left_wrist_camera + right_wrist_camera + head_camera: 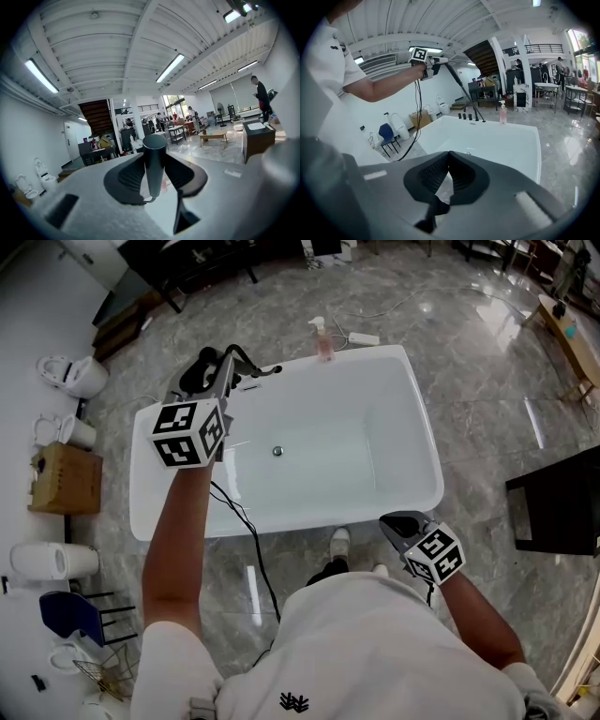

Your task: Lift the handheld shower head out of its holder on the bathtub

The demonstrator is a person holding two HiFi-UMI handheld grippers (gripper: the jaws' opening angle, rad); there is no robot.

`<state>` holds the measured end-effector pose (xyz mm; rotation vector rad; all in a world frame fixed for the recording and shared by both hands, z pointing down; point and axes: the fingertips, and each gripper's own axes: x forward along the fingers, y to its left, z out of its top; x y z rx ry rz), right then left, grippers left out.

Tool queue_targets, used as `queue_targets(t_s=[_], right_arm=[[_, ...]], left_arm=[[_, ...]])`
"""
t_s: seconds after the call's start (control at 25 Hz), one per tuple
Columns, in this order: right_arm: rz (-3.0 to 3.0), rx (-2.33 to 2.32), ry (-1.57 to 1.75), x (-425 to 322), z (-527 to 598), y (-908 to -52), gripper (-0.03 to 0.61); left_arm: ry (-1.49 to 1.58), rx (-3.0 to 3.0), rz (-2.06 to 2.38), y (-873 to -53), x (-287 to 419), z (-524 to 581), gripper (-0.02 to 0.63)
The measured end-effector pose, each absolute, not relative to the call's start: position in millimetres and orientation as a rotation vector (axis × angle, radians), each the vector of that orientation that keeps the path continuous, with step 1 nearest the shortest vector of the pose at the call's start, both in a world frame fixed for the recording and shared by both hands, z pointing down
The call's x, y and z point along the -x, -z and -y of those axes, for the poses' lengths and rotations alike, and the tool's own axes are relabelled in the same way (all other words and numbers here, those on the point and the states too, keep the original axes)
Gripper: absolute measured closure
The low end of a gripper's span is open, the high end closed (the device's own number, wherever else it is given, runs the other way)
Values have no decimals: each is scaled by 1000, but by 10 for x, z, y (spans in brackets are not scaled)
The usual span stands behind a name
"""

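Right now my left tongs (154,176) are clamped on the dark cylindrical handle of the handheld shower head (153,150), up in the air over the far left corner of the white rectangular bathtub (429,451). My right tongs (449,165) are pressed together on nothing, beside the tub's near right corner.

The person's bare left arm (176,549) is stretching out nearly straight above the left end of the white rectangular bathtub (424,432). It is holding the grey two-jaw left gripper (225,371) raised over the tub's far left corner, its jaws clamping on the dark cylindrical shower head handle (153,159). The bent right arm (480,617) is holding the matching right gripper (398,524) just outside the tub's near right corner, tilting downward, jaws pressing together on nothing.
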<state>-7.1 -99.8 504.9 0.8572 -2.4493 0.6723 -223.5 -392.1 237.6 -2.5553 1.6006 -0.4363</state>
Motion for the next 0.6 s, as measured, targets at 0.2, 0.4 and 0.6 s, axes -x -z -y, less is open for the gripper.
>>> queue_targets(t_s=[0.2, 0.4, 0.6], right_arm=[[2461, -819, -671, -32, 747, -5056, 565], [2465, -785, -670, -140, 512, -5087, 565], [2470, -747, -657, -226, 272, -5144, 565]], left_arm=[[416, 2538, -1595, -2168, 2119, 3458, 474], [401, 2518, -1613, -2077, 2052, 3057, 474], [384, 2495, -1620, -2013, 1987, 2612, 474]])
